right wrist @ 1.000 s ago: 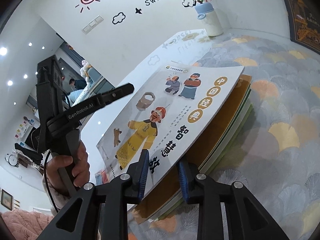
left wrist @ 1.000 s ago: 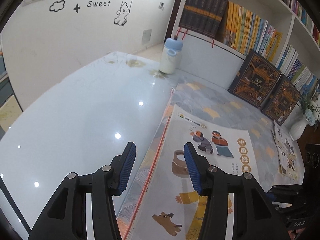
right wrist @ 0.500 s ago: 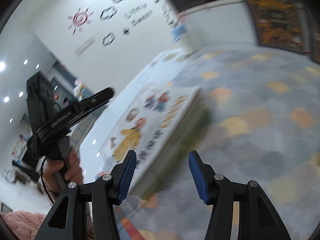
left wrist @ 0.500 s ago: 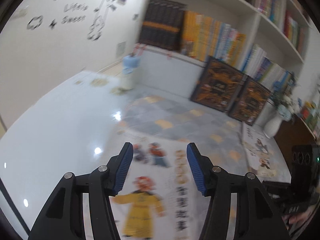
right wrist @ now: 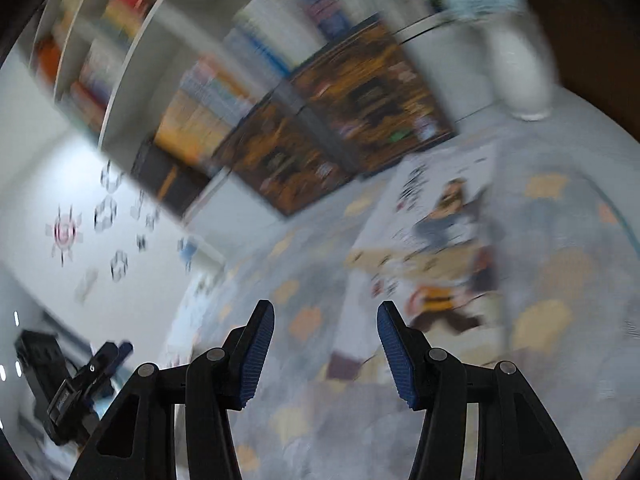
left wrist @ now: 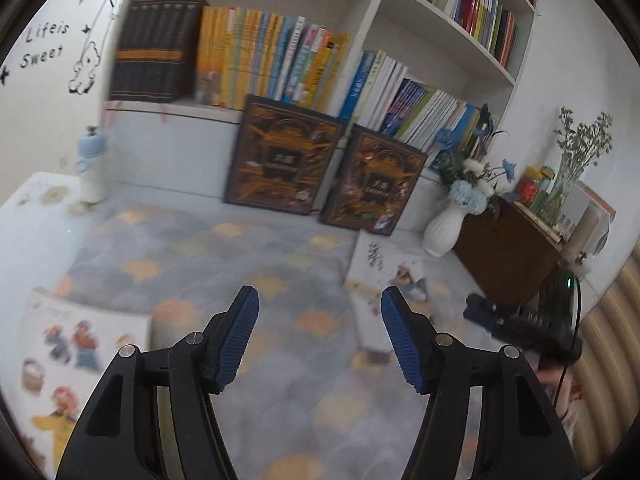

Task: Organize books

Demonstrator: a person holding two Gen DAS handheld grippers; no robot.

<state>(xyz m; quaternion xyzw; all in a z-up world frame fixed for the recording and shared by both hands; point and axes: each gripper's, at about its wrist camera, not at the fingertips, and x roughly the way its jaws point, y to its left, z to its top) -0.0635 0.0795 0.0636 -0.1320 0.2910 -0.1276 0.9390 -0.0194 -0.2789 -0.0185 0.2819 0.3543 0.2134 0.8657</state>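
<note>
Both grippers, left gripper (left wrist: 319, 334) opening and right gripper (right wrist: 325, 344) parted, both empty, swung from cartoon-cover stack (left wrist: 76, 356) toward thin picture book (left wrist: 384, 280) at one o'clock: light, floppy, likely best pinched at an edge.

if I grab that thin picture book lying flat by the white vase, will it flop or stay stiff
The picture book looks thin and soft-covered, so gripped at one edge it would probably droop. It lies flat on the patterned mat, so getting a finger under it may be awkward. Its glossy-looking cover could slip.
</note>
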